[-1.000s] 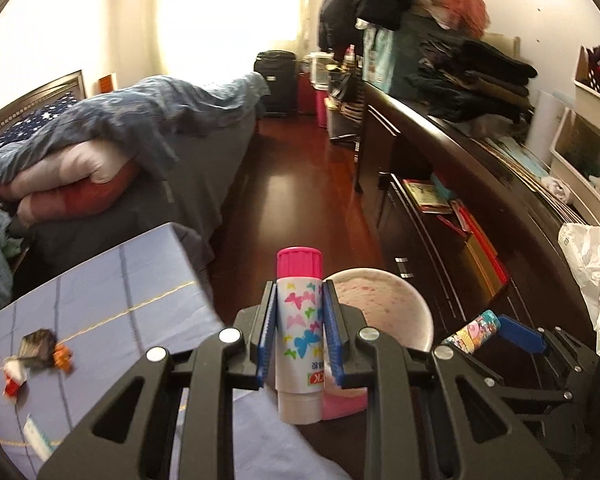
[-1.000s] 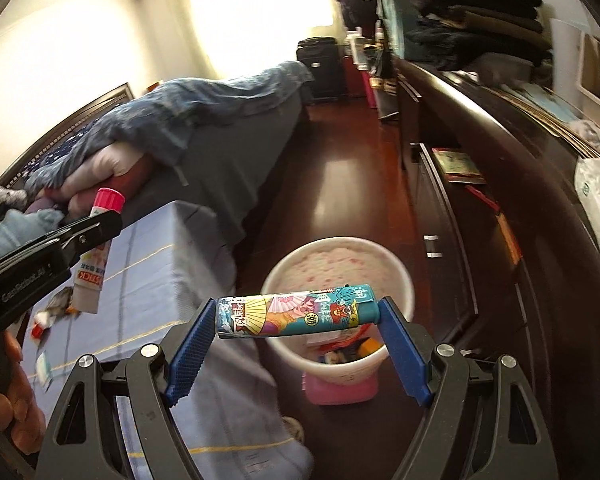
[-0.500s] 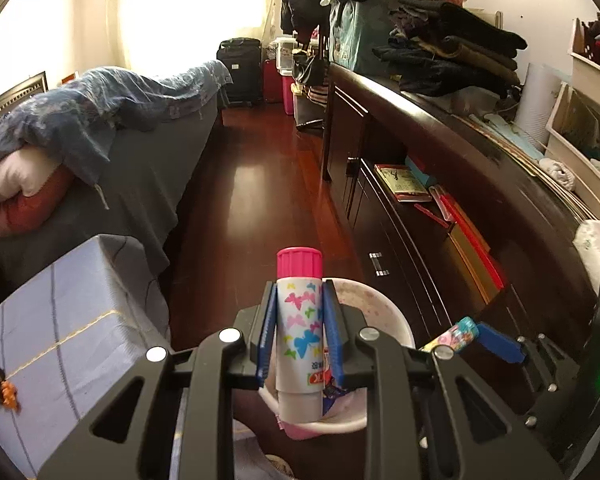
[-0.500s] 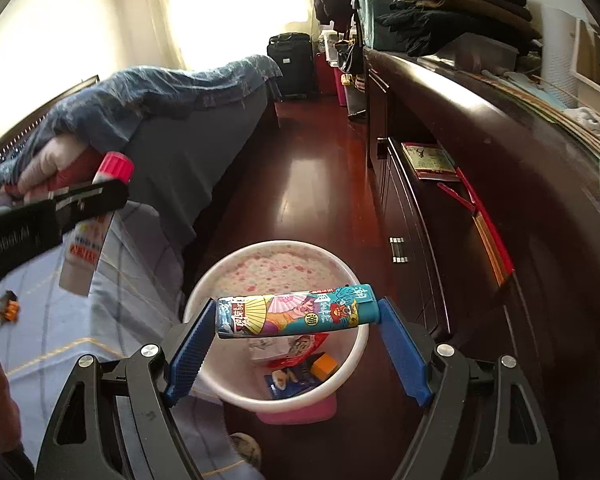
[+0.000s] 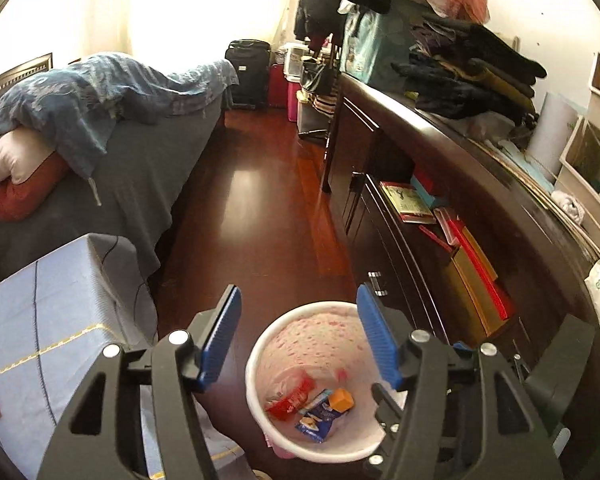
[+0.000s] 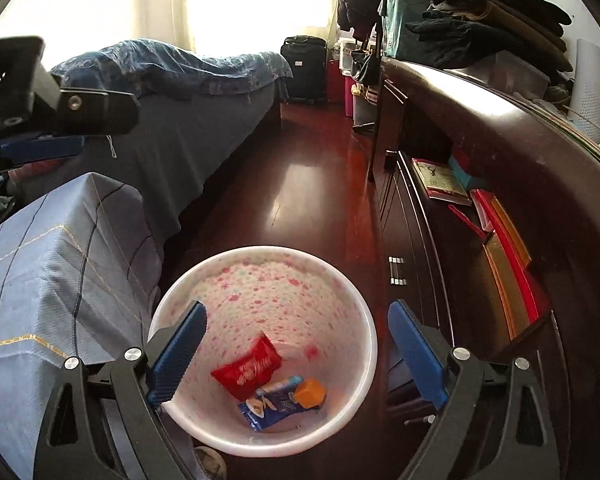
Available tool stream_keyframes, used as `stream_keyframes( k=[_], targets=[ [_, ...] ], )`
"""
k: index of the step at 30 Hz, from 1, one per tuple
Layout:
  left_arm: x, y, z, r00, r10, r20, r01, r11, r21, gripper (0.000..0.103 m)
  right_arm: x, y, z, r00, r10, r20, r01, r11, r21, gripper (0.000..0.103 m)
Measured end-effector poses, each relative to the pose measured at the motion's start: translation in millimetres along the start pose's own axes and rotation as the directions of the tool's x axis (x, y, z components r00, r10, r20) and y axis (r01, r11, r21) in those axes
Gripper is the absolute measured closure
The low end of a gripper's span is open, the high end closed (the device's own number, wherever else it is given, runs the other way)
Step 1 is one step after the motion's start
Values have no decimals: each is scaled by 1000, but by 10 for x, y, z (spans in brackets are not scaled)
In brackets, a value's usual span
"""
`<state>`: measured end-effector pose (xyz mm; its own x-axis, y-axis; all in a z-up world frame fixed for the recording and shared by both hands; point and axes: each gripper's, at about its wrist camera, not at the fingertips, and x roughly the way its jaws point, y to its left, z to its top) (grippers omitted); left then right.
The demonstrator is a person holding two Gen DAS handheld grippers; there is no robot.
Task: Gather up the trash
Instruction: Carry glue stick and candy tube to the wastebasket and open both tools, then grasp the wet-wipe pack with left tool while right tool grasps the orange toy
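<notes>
Right wrist view: my right hand-held gripper (image 6: 296,344) hangs over the white plastic waste bin with pink flower print inside (image 6: 356,304), its blue-padded jaws spread wide and holding nothing. At the bottom of the bin lie a red foil wrapper (image 6: 247,369), a blue snack packet (image 6: 272,402) and a small orange block (image 6: 310,393), the packet touching both the wrapper and the block. The bin stands on the dark red wooden floor (image 6: 300,184), between the tabletop draped in a light blue checked cloth (image 6: 40,280) and the dark wooden dresser (image 6: 480,128). My left hand-held gripper (image 6: 40,146) juts in from the left edge of this view, above the cloth.

In the left wrist view, my left hand-held gripper (image 5: 300,332) is likewise released, jaws wide apart and empty, with the bin's rim (image 5: 256,344) showing between them. The same three pieces of trash sit inside. A bed with a rumpled blue duvet (image 5: 112,80) runs along the left.
</notes>
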<state>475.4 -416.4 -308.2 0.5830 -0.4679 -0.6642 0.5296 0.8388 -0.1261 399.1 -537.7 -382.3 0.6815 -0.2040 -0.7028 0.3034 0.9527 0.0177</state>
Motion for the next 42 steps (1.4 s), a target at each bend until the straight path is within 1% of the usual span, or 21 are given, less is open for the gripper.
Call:
stream_keyframes(
  k=[3,5,8,9,12,13,15,17,18,20,21,23,24,26,27,29,32,33,36,39,42],
  targets=[
    [-174,149,-45,999,35,11,-35,999,-32,37,-111,4,-17,1000,21,-10,-21,999,36,10],
    [-298,250,-89,997,69,16,-68,997,-46,31,-237,47,-27,999,37,-13,-37,998,59,10],
    [-576,482,-268,986,166,27,-165,985,-58,24,-419,178,-40,998,63,-17,-62,996,69,9],
    [-713,611,-385,977,214,23,-212,975,-71,23,-513,269,-52,997,81,-19,-79,995,66,8],
    [-1008,921,-645,952,306,10,-303,947,-108,22,-727,548,-108,991,131,-29,-130,991,44,7],
    [-1120,1059,-741,938,346,1,-343,931,-128,22,-797,655,-133,988,150,-33,-149,988,33,7],
    [-1376,1363,-966,909,417,-23,-413,892,-184,21,-923,886,-199,981,190,-46,-190,982,11,6],
    [-1570,1597,-1120,884,465,-47,-462,854,-240,20,-1027,1172,-273,969,234,-76,-235,972,-9,6],
    [-1725,1804,-1244,865,497,-67,-493,819,-293,19,-1050,1262,-293,965,247,-84,-250,968,-16,6],
    [-1898,2059,-1374,837,539,-92,-535,771,-346,17,-1141,1540,-359,950,292,-109,-298,954,-43,6],
    [-2014,2253,-1480,807,579,-119,-575,724,-380,17,-1174,1635,-383,947,301,-115,-309,950,-56,6],
    [-2126,2491,-1605,772,615,-159,-618,668,-415,16,-1238,1839,-415,940,317,-127,-329,940,-88,6],
    [-2184,2680,-1704,750,632,-197,-642,623,-446,16,-1281,1997,-435,932,335,-138,-351,929,-115,6],
    [-2233,2897,-1849,734,635,-242,-659,578,-481,16,-1325,2147,-454,927,346,-145,-366,919,-144,6],
    [-2227,3054,-1933,730,626,-273,-662,552,-506,16,-1361,2248,-460,923,356,-147,-378,911,-163,6],
    [-2178,3220,-2026,728,613,-308,-667,527,-526,16,-1418,2447,-467,916,370,-152,-395,897,-198,6],
    [-2087,3346,-2117,724,608,-327,-672,513,-533,16,-1462,2642,-478,909,384,-162,-413,881,-231,6],
    [-2055,3392,-2132,722,607,-332,-674,509,-535,16,-1471,2698,-481,908,385,-165,-416,877,-242,6],
    [-1970,3486,-2169,734,584,-346,-661,502,-557,16,-1478,2813,-475,906,389,-169,-421,868,-261,6],
    [-1925,3557,-2215,746,565,-352,-649,502,-571,17,-1464,2924,-459,903,393,-172,-427,863,-271,6],
    [-1905,3542,-2216,734,587,-342,-663,508,-551,19,-1433,3004,-427,902,395,-175,-429,862,-270,6]
  ],
)
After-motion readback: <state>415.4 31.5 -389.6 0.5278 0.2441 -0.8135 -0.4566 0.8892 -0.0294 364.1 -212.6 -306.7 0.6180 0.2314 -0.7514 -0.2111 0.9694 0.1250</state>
